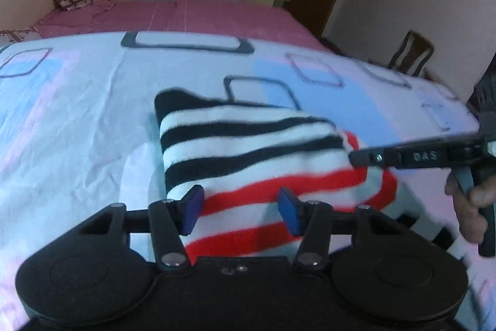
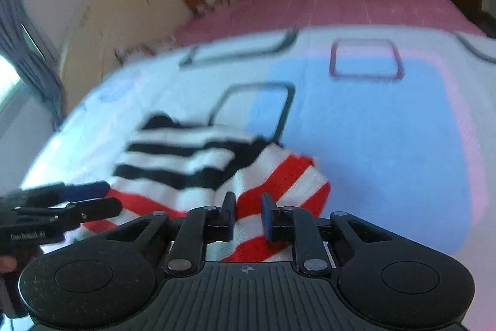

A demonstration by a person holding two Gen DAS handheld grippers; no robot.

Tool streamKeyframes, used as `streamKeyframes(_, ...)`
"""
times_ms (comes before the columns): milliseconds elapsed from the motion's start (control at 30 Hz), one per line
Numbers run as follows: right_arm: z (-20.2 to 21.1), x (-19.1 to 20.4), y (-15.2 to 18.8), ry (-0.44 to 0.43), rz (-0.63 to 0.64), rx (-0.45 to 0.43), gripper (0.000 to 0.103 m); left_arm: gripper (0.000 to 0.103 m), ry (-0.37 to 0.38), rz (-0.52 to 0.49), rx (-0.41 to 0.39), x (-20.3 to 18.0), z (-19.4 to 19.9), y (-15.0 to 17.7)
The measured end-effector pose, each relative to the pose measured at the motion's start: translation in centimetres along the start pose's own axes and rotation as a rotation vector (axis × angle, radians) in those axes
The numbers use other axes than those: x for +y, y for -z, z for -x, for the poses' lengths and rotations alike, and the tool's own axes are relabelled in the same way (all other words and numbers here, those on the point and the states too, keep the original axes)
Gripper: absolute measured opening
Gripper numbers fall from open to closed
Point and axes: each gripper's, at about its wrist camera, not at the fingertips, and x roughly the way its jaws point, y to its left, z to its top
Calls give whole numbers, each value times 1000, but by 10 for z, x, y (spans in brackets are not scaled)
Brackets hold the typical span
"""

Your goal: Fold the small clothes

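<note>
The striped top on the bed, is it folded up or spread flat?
Folded. The striped top lies as a compact bundle on the bed cover, its black-striped layer doubled over the red-striped one.

The sheet [image 1: 77, 120] lies bare left of and beyond the folded garment [image 1: 248, 151], giving open passage there. On its right edge the right gripper [image 1: 353, 158] reaches in, blocking that side. The left gripper [image 1: 240, 211] covers the near edge.

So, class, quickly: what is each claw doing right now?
Left claw: open, pads apart over the striped garment, gripping nothing.
Right claw: narrow gap, garment between the pads; a grip cannot be told.
</note>
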Motion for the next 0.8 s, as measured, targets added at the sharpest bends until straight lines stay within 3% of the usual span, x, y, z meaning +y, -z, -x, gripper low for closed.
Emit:
streamKeyframes(167,8,-10,-3,-5,-102,-49,19,51,1,4,-11,2,10,3)
streamKeyframes(267,37,-25,7,42,-208,-99,81,53,20,26,-59,5,25,8)
streamKeyframes(333,42,-32,13,-22,-260,-87,81,54,40,32,-74,2,29,12)
streamKeyframes(433,31,-28,16,-24,-261,-34,70,54,27,14,-67,-4,26,18)
streamKeyframes(467,28,-26,17,-34,-259,-20,56,54,21,10,-67,-6,25,20)
streamKeyframes(500,23,-23,16,-55,-244,-14,30,55,19,14,-68,-6,25,20)
streamKeyframes(567,29,-10,14,-64,-133,-87,17,55,18,29,-70,-5,26,23)
streamKeyframes(633,47,5,19,-97,8,-222,16,55,22,36,-77,-4,27,28)
streamKeyframes(667,44,7,20,-90,46,-234,16,55,22,41,-79,-3,28,29)
streamKeyframes(733,11,0,19,5,39,-101,16,55,29,42,-77,-3,28,29)
streamKeyframes(800,-1,-24,20,-49,-96,-72,16,55,24,20,-61,-5,28,27)
